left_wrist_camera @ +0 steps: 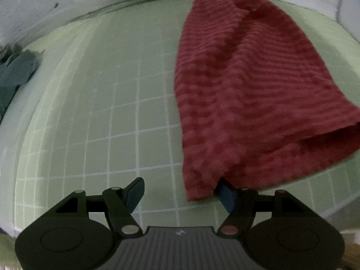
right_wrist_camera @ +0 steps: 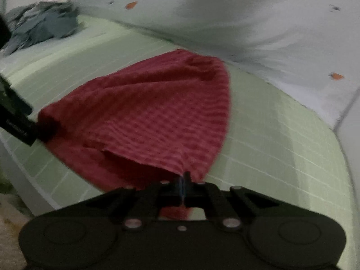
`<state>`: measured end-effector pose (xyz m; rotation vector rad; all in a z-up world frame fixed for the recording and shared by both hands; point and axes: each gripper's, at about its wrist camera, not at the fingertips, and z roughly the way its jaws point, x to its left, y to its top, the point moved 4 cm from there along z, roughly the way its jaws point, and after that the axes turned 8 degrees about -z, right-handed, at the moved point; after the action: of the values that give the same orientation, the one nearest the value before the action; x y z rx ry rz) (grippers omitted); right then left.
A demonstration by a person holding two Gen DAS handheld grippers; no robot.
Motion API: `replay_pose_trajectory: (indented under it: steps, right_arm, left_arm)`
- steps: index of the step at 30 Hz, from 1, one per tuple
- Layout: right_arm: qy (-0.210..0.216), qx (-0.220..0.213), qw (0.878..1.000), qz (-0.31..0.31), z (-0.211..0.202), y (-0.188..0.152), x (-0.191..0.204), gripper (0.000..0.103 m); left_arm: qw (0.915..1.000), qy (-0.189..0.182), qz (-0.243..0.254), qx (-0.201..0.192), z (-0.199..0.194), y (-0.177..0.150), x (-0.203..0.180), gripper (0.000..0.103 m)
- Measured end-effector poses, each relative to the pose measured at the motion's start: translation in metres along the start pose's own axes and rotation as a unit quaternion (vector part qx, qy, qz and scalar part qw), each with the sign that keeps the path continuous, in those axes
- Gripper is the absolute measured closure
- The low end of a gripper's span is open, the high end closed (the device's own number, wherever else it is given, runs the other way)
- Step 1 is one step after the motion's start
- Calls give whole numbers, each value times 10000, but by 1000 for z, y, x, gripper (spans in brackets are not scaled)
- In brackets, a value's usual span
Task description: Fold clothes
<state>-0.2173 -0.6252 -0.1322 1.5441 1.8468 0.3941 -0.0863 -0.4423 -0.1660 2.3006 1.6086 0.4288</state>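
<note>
A dark red ribbed cloth (left_wrist_camera: 247, 90) lies on the green checked bed sheet (left_wrist_camera: 112, 112), doubled over with its near edge lifted. My left gripper (left_wrist_camera: 182, 193) is open; the cloth's near left corner drapes over its right finger (left_wrist_camera: 226, 194), and its left finger (left_wrist_camera: 135, 191) is bare. In the right wrist view the same cloth (right_wrist_camera: 153, 117) spreads ahead, and my right gripper (right_wrist_camera: 183, 186) is shut on its near edge. The left gripper's body (right_wrist_camera: 15, 121) shows at the cloth's left corner.
A pile of grey-blue clothes (right_wrist_camera: 42, 22) with something white on top lies at the far left of the bed; it also shows in the left wrist view (left_wrist_camera: 15, 72). A pale wall (right_wrist_camera: 247, 22) with small orange marks borders the bed's far side.
</note>
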Motion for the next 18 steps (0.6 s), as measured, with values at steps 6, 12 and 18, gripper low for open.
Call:
replay_pose_trajectory:
  steps: [6, 12, 18]
  right_arm:
    - [184, 424, 9985, 277, 9, -22, -9, 103]
    - [359, 760, 9965, 10, 19, -27, 2, 102]
    - [554, 765, 9955, 99, 19, -18, -2, 74]
  left_arm:
    - [9995, -36, -321, 48, -1, 0, 9, 31]
    - [9974, -145, -702, 2, -10, 1, 23, 32]
    - [9884, -832, -1265, -136, -34, 4, 44, 30]
